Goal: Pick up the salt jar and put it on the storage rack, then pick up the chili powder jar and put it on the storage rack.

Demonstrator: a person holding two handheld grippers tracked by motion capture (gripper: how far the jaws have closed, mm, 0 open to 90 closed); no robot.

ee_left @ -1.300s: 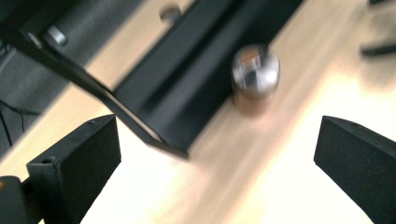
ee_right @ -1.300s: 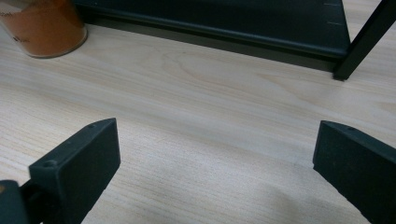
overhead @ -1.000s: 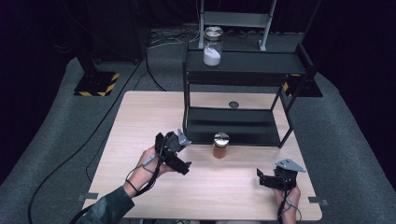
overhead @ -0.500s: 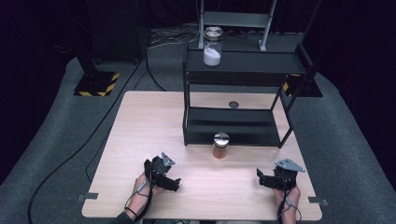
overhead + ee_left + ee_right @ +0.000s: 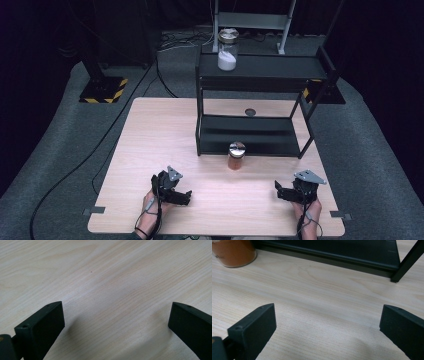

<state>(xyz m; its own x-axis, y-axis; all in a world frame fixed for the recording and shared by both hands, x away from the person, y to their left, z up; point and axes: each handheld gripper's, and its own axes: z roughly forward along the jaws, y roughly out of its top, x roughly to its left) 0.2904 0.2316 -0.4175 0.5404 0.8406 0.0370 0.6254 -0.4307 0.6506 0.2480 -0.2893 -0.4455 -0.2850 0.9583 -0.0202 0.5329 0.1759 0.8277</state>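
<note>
A small jar of orange-brown powder [image 5: 236, 156] with a silver lid stands on the wooden table [image 5: 150, 135] just in front of the black shelf rack [image 5: 255, 130]; its base also sits at the top left of the right gripper view, jar [image 5: 233, 253]. A taller jar of white powder [image 5: 227, 50] stands on the rack's top shelf. My left gripper [image 5: 181, 196] rests low near the table's front edge, open, nothing between its jaws [image 5: 116, 322]. My right gripper [image 5: 281, 191] is at the front right, open and empty [image 5: 328, 322], and faces the rack's lower shelf [image 5: 329, 252].
A round dark hole [image 5: 250, 112] marks the table behind the rack. Beyond the table lie grey floor mats, cables [image 5: 100, 145] and a post base with yellow-black stripes [image 5: 102, 92]. A metal stand [image 5: 252, 22] rises behind the rack.
My left gripper has drawn back from the middle of the table toward the front edge and settled low there. The right gripper has barely moved. Both jars stay put.
</note>
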